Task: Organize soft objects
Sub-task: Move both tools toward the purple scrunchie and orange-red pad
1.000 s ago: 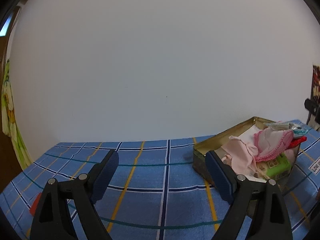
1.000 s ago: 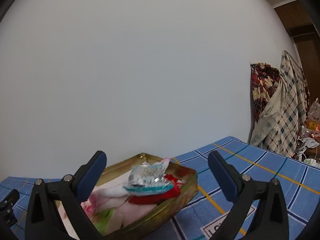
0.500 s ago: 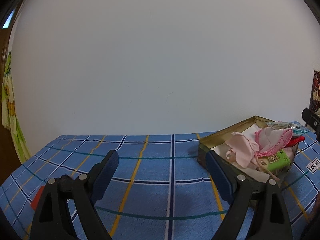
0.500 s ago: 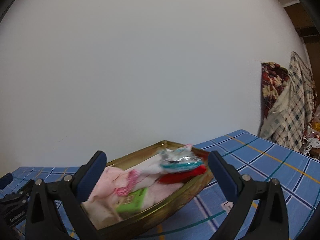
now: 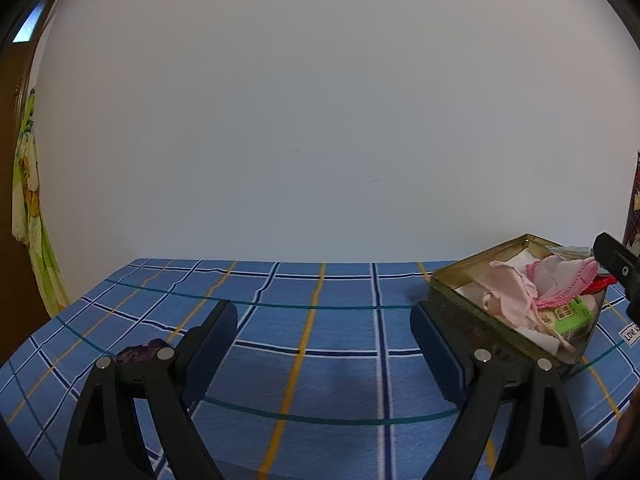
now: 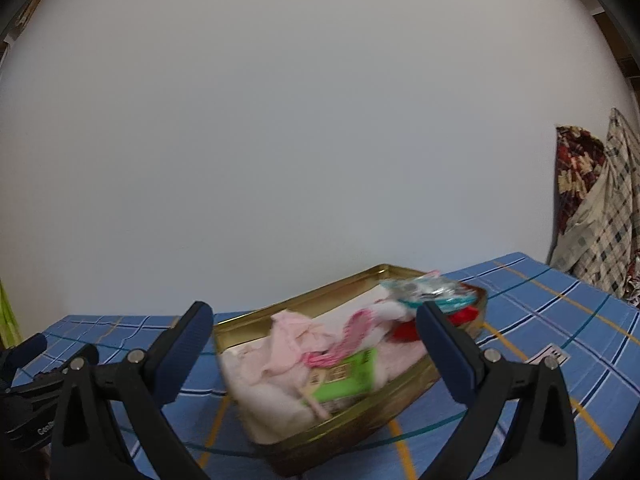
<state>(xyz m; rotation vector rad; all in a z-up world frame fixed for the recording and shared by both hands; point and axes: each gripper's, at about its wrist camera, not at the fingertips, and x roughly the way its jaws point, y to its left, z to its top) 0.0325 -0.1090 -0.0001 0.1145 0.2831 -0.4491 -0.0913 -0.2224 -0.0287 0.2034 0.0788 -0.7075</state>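
Right wrist view, tablecloth [image 6: 560, 320]: blue plaid, covers the table.
Tin [image 6: 304, 452]: gold, holds pink cloths [image 6: 288, 344] and a green packet [image 6: 348, 376].
Right gripper [image 6: 312, 344]: jaws spread, empty.
Left gripper [image 5: 324, 344]: jaws spread, empty.

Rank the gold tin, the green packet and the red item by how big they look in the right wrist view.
1. gold tin
2. green packet
3. red item, though partly hidden behind a finger of the hand-held gripper, so unsure.

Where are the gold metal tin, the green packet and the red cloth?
gold metal tin [image 6: 256, 412], right wrist view, near-left rim.
green packet [image 6: 348, 376], right wrist view, its top face.
red cloth [image 6: 404, 332], right wrist view, visible fold beside the finger.
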